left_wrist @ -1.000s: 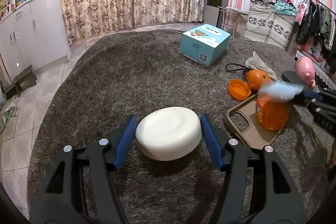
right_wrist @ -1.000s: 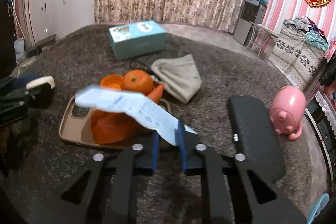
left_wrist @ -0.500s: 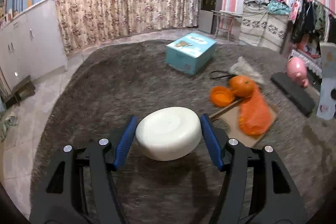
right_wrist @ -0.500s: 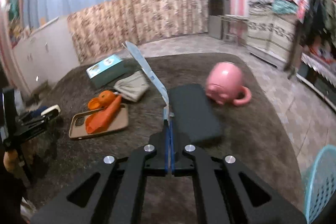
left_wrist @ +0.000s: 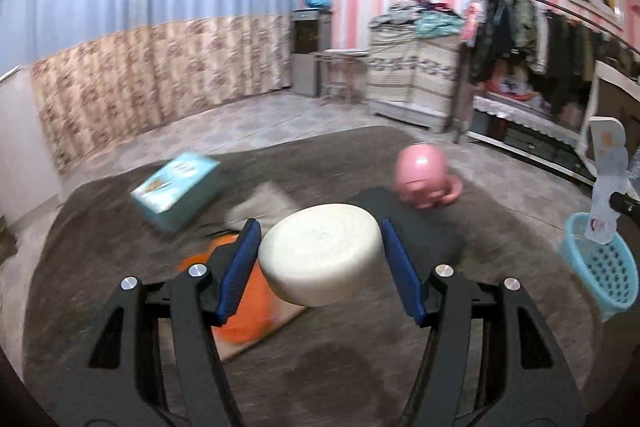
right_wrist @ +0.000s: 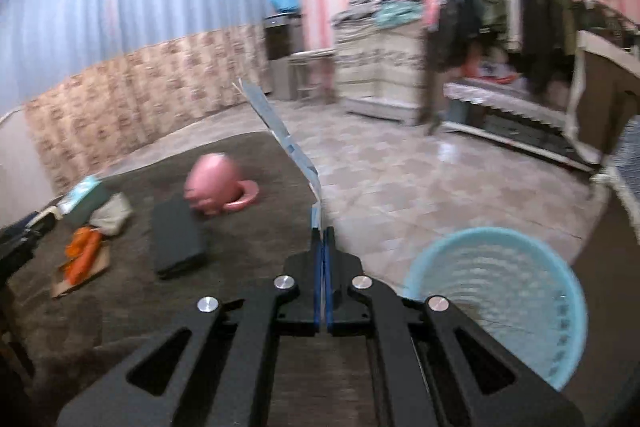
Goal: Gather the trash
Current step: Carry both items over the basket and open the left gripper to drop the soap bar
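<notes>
Above the rug [left_wrist: 344, 379], swung from tray [right_wrist: 76, 279] toward basket [right_wrist: 496, 291]; left gripper [left_wrist: 320, 259] still clamped on puck [left_wrist: 320, 251], right gripper [right_wrist: 322, 239] now fully shut on wrapper [right_wrist: 280, 135].

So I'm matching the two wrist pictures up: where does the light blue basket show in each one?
Left wrist view: the basket sits at the far right edge, on the floor beside the carpet.
Right wrist view: the basket sits at lower right, just right of the right claw.
Shared landmark: the pink piggy bank on the carpet.
</notes>
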`<action>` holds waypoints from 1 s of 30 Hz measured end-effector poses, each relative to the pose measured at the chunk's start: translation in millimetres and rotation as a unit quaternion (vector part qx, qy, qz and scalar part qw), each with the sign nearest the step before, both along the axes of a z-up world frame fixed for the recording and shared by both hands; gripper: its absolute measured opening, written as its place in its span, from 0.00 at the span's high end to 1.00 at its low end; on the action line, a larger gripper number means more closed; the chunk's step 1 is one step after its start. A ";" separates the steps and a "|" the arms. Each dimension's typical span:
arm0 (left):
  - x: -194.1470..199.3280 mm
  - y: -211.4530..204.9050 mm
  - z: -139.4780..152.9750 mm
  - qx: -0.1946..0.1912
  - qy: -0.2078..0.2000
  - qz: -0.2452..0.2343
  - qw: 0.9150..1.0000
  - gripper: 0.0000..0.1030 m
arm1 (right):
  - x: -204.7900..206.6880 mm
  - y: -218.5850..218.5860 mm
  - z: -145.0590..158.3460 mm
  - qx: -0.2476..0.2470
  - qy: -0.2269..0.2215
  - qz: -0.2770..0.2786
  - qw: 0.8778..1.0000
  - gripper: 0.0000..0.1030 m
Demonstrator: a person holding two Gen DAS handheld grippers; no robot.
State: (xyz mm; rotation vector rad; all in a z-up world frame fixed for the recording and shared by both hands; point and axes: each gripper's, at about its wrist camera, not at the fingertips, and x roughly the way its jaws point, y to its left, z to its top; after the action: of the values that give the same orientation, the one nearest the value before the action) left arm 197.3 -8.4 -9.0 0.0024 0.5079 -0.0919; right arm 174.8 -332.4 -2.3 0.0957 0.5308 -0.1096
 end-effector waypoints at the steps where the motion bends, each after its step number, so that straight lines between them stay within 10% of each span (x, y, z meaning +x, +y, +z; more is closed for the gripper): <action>1: 1.1 -15.0 3.0 0.000 -0.002 -0.012 1.000 0.41 | -3.0 -12.0 1.2 -0.004 -0.002 -0.016 1.000 0.99; 15: -2.5 -200.8 23.8 -0.010 -0.029 -0.152 0.988 0.41 | -49.7 -163.2 -3.7 0.027 -0.005 -0.172 0.985 0.99; 30: -5.3 -354.9 7.6 -0.021 -0.008 -0.246 0.969 0.41 | -66.8 -226.6 -31.5 0.073 -0.002 -0.225 0.972 0.99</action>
State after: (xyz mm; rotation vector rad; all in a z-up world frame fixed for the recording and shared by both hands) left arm 192.0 -363.3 -1.3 0.0878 0.4814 -0.5881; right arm 108.0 -558.9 -33.9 0.3605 0.5052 -0.5131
